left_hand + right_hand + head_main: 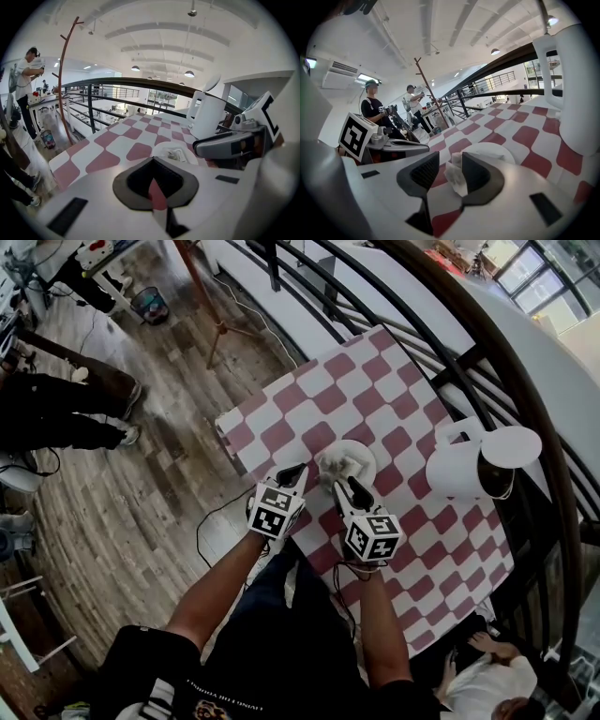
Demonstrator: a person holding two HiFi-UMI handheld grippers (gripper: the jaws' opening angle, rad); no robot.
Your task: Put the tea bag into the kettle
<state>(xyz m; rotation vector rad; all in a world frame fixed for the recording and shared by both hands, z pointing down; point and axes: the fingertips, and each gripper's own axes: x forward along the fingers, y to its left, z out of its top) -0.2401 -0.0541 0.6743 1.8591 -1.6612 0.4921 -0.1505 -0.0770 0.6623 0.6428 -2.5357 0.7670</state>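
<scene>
Right claw: on my feed the right gripper [450,158] has its jaws narrowly apart, and the tea bag [456,177] stands between them. The bag touches the jaw on the view's right, and I read a sliver of gap on the other side.
Left claw: the left gripper [152,160] has its tips meeting, with nothing between them. It sits just beside the plate's [364,450] left edge.
Tea bag: a crumpled white bag [335,463] at the near part of the white plate. I cannot tell whether it is clear of the plate.
Kettle: the white kettle [459,471] stands upright on the checked cloth [309,395], to the right of the plate and apart from it. Its handle is on the far side.
Lid: the lid [512,446] is flipped open, so the kettle's dark mouth shows from above.
Grippers: they are side by side at the table's near edge, both pointing at the plate.
</scene>
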